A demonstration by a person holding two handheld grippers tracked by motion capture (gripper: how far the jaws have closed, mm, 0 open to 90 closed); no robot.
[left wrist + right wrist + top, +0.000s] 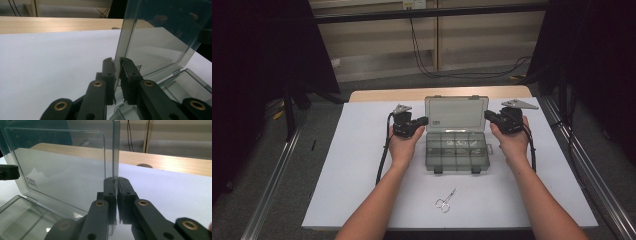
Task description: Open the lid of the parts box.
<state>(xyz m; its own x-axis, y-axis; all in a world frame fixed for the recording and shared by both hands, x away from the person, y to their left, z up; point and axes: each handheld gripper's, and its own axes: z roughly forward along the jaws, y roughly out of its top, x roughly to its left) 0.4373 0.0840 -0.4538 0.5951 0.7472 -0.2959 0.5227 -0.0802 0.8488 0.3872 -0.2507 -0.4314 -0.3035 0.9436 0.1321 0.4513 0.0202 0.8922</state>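
Both hands are up at the clear plastic organiser box [457,150], which sits open in the middle of the white sheet covering the table [357,165], its lid [456,113] standing upright at the far side. The left tool [424,121] comes in from the left and has the lid's left edge pinched; in the left gripper view that tool [117,62] has its two black jaws drawn nearly together with just the thin smoky panel of the lid [160,37] between them, pads pressed to either face. The right tool [488,115] mirrors it on the other side, and the right gripper view shows that tool [116,180] clamped on the lid's right edge [115,150], jaws closed down to the thickness of the plastic. So the lid is held at both side edges, roughly vertical, hinged to the base. The base [22,217] lies flat on the sheet, nearer the person, with divided compartments; in the high view a few small pale pieces lie in the far row, too small to tell what they are. A pair of small scissors [446,200] lies on the sheet near the front edge, well apart from the box and from both hands. The person's forearms reach in from the bottom, a cable trailing from each tool.
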